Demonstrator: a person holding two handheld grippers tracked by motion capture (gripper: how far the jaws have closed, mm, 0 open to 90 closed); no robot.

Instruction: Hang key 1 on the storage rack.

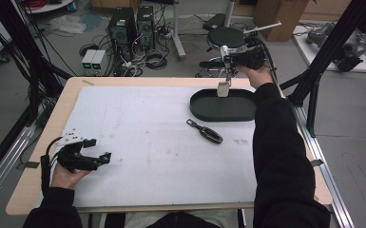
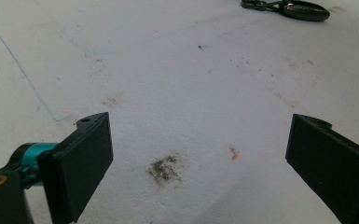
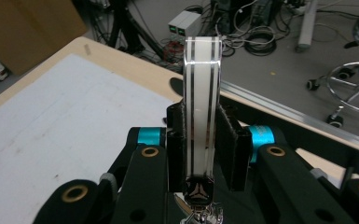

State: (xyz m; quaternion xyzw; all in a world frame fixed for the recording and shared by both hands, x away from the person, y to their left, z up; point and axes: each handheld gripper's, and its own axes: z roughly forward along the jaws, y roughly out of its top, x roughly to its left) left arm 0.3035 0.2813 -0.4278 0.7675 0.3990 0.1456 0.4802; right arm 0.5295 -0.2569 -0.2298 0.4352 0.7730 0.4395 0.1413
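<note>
Your right gripper (image 1: 224, 71) is clamped on a white, dark-striped key fob (image 3: 202, 107), hanging over the far rim of the black oval tray (image 1: 204, 110). Your left gripper (image 1: 95, 151) rests on the white mat (image 1: 147, 137), fingers wide apart around nothing.

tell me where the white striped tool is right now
In the high view the white striped tool hangs from the right gripper at the far right, just above the black tray's back rim.

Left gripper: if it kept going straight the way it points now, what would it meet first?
Probably the black tool lying ahead on the white mat; the left gripper is open, and the mat between looks bare, though depth is uncertain.
</note>
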